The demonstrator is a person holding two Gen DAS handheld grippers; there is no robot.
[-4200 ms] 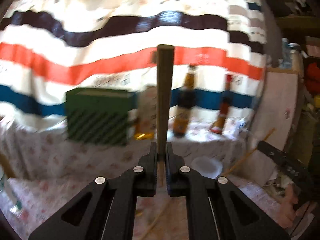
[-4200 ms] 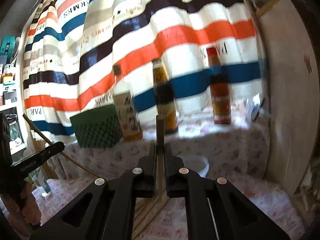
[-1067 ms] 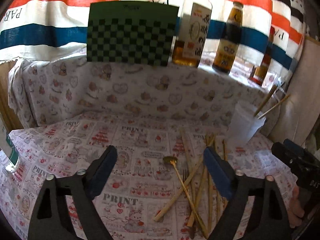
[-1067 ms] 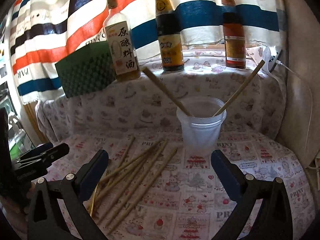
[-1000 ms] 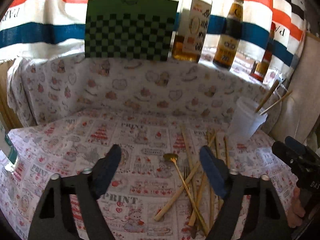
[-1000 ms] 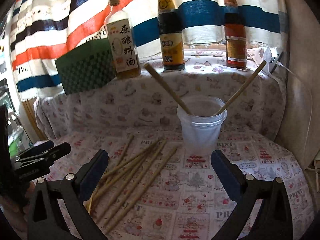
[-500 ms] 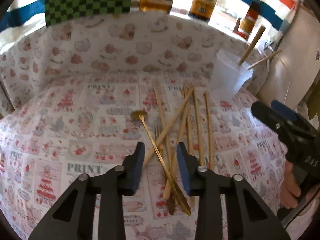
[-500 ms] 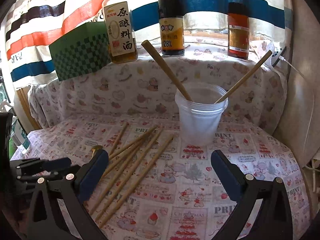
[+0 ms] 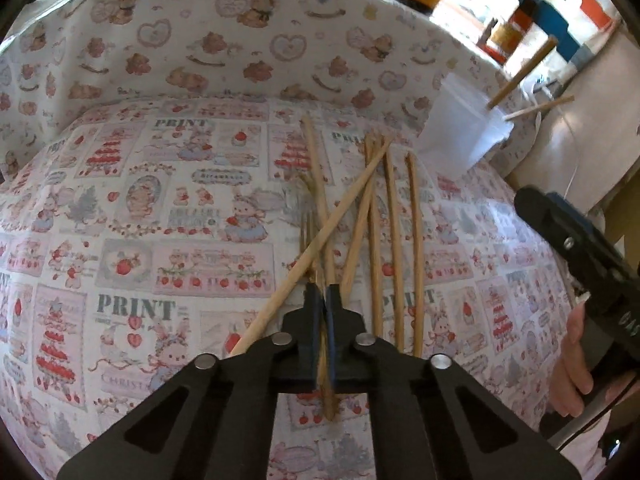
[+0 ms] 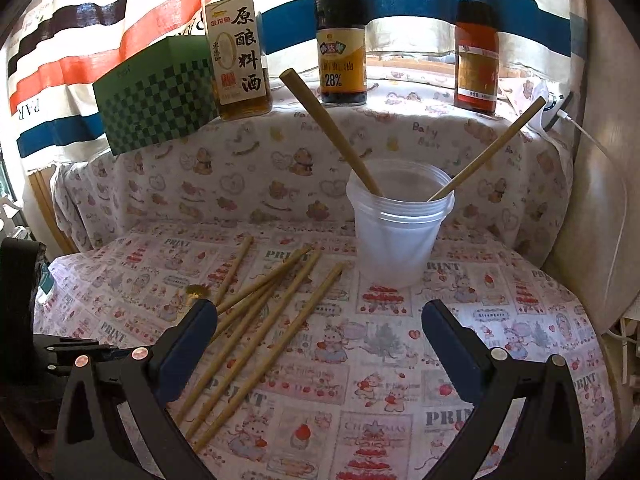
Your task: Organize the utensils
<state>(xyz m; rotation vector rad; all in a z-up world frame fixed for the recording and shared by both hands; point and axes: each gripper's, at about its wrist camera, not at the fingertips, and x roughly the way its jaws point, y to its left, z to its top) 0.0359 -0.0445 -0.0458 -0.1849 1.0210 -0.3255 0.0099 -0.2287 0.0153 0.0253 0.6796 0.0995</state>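
Note:
Several wooden chopsticks (image 9: 394,240) (image 10: 260,332) lie crossed on the printed tablecloth. Low over that pile my left gripper (image 9: 324,304) is shut on a thin golden handle. The tines of a golden fork (image 9: 308,232) show just ahead of its jaws, in line with the handle. A golden spoon head (image 10: 196,291) peeks out beside the pile. A clear plastic cup (image 10: 396,248) (image 9: 460,136) stands behind, with two chopsticks (image 10: 332,128) leaning in it. My right gripper (image 10: 320,344) hovers open and empty before the cup. In the left wrist view the right gripper (image 9: 580,248) sits in a hand.
Three sauce bottles (image 10: 340,40) and a green checkered box (image 10: 156,96) stand on the cloth-covered ledge behind the table. A pale panel (image 10: 608,200) and a white cable (image 10: 592,136) close off the right side. Striped fabric hangs at the back.
My left gripper came down and forward onto the utensil pile and its jaws went from wide open to shut. My right gripper stayed open and tipped down a little.

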